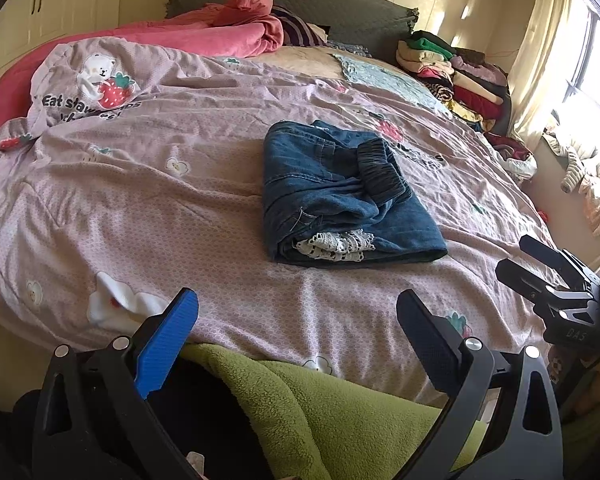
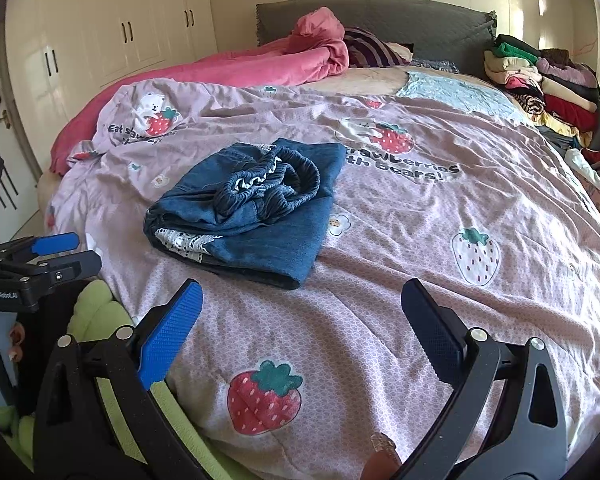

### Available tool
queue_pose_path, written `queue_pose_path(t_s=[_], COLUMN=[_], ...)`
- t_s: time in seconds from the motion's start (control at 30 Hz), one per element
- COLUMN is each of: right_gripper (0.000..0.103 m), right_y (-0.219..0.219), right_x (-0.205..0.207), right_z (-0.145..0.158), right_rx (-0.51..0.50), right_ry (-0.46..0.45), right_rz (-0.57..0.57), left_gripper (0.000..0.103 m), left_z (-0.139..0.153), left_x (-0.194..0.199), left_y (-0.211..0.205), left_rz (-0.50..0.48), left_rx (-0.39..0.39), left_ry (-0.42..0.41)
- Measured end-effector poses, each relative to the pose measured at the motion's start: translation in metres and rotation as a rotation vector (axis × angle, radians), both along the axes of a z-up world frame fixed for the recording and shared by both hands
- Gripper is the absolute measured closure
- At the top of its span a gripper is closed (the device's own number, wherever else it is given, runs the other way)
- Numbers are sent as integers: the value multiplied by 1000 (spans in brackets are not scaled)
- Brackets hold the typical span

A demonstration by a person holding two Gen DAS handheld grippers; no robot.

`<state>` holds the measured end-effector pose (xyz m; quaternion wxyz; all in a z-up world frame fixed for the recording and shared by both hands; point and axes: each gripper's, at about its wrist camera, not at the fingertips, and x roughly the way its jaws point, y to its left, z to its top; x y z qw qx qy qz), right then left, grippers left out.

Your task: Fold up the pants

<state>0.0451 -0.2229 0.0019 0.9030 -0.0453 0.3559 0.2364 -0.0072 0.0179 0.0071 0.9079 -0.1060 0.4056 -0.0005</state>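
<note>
Left of the folded denim pants (image 1: 340,192), cream wardrobe doors (image 2: 140,36) line the wall. The pants lie mid-bed on a lilac strawberry-print duvet (image 1: 160,208), lace trim showing. Right of them, stacked clothes (image 1: 452,72) sit by the headboard. The left hand-held gripper (image 1: 296,332) and right hand-held gripper (image 2: 302,320) gape wide, holding nothing.

Daylight floods in from the window (image 1: 596,92) on the right, blown out to white glare there. The bed (image 1: 180,208) is evenly lit, with soft shadows. Focus is sharp centrally; fisheye bending and dark vignetting mark the corners of both views.
</note>
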Motion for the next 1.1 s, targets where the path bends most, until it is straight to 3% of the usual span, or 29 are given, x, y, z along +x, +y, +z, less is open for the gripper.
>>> queue_pose_path(t_s=[1.1], right_gripper=[9], right_y=[2], right_x=[0], right_z=[1], right_rx=[-8], right_ry=[0], right_rz=[13], left_gripper=[4], left_z=[2], left_x=[-2], left_y=[1], left_rz=[2], left_rx=[-4], left_ry=[2])
